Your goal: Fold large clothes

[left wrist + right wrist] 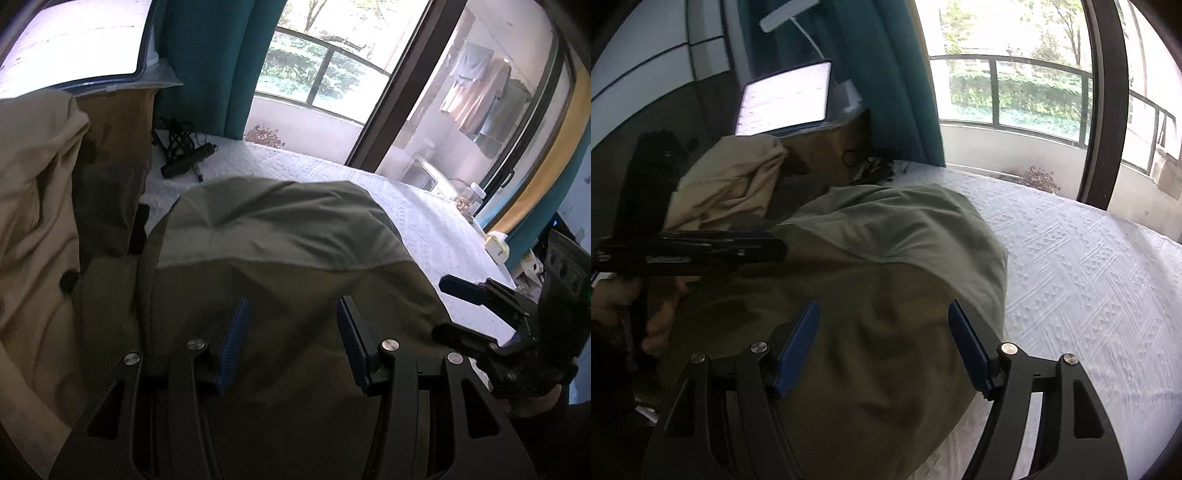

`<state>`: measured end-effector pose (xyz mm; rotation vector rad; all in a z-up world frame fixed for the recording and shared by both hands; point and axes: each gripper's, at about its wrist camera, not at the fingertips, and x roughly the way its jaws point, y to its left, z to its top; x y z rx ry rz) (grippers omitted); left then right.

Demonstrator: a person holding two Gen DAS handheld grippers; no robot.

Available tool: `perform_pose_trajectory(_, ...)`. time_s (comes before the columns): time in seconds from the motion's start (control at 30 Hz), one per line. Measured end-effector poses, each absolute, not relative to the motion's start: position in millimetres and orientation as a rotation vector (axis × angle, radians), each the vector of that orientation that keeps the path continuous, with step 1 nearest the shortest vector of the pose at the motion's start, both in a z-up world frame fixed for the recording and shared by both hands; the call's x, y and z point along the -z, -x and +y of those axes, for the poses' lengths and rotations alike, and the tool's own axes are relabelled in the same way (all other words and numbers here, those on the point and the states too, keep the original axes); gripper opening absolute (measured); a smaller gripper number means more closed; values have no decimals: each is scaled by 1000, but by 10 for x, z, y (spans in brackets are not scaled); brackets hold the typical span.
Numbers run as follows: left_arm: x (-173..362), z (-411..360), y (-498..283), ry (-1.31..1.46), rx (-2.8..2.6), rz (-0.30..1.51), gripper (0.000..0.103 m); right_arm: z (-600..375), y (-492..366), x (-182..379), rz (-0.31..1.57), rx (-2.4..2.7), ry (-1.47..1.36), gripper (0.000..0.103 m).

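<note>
**Q:** What is lying in front of you?

**A:** I am looking at a large olive-green garment (280, 236) lying in a rounded heap on a bed with a white textured bedspread (1089, 266). The garment is the landmark here. Beyond it, toward the window, the bedspread is showing bare. To its left a beige cloth (33, 192) is lying bunched, apparently touching it, and past the far left corner of the garment a black tangle of cords (181, 147) is resting near the teal curtain (218, 62).

**Q:** What are your grippers doing?

**A:** My left gripper (291, 332) is hovering over the near part of the garment with its jaws spread wide, gripping nothing. My right gripper (884, 343) is doing the same over the garment's near right side, jaws wide apart and empty. Whether the blue pads are touching the cloth, I cannot tell.

**Q:** How are you expecting the garment to handle?

**A:** I am judging it soft and limp, light for its bulk, with a smooth weave that may be a little slippery. It is likely to sag and drag rather than hold any shape.

**Q:** Where would you take hold?

**A:** I am thinking of pinching a doubled edge or seam along the garment's near side, one gripper toward each corner, so a thick fold sits between the pads.
</note>
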<state>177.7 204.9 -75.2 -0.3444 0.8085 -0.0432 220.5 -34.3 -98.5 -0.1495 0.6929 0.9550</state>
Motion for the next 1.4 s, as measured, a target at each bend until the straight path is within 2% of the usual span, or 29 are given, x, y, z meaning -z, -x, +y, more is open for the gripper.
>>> perform_pose_trajectory(0.23,932,1971,-1664,314,6,853,53,-268,-1899,1230,669,-913,311,75)
perform_pose_trajectory(0.53,1011,1794,-1531,245,-42,889,53,-336,-1849,1331,681,-880,312,75)
perform_pose_trajectory(0.7,908,1719,-1433,265,-40,849,53,-444,-1794,1266,696,-876,278,75)
perform_pose_trajectory(0.77,870,1647,-1387,241,-48,835,53,-502,-1794,1251,721,-865,256,80)
perform_pose_trajectory(0.9,779,1501,-1265,210,-54,791,53,-589,-1818,1245,769,-862,202,83)
perform_pose_trajectory(1.4,593,1144,-850,156,-97,703,53,-1072,-1600,1135,742,-792,148,91)
